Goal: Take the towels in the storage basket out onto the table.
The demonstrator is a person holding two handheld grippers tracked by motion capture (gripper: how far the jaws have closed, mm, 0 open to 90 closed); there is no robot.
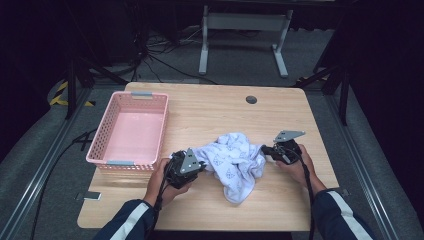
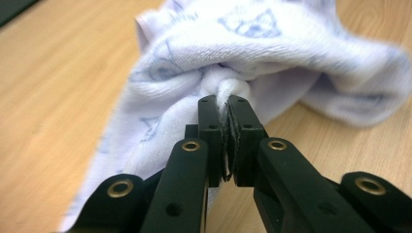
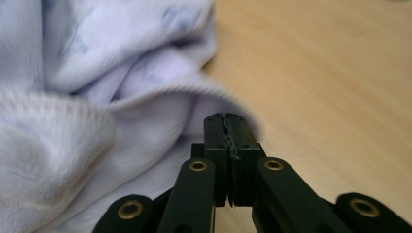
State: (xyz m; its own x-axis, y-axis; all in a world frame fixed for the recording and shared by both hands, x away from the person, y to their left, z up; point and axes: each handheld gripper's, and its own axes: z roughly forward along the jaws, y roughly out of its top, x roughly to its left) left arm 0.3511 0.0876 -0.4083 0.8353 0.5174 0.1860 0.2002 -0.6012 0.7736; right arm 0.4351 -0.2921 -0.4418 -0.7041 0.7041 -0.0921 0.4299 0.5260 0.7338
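left gripper [image 2: 227,104] clamped on a pinched fold of the cloth [image 1: 232,162], fabric visible between its pads. right gripper [image 3: 227,119] closed at the cloth's opposite edge, jaws pressed together; whether any fabric is caught there cannot be told. cloth lies crumpled on the table [image 1: 210,115] between both grippers. pink basket [image 1: 131,131] stands at the table's left.

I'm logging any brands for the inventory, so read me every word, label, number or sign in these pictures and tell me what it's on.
No readable text anywhere.
Towel: a blue printed pattern of small triangle-like shapes, no letters that can be made out.
Pink basket: grey tabs on its rims, no writing visible.
Table: bare wood with a dark round cap, unmarked.
Left tool and right tool: plain black, no markings.
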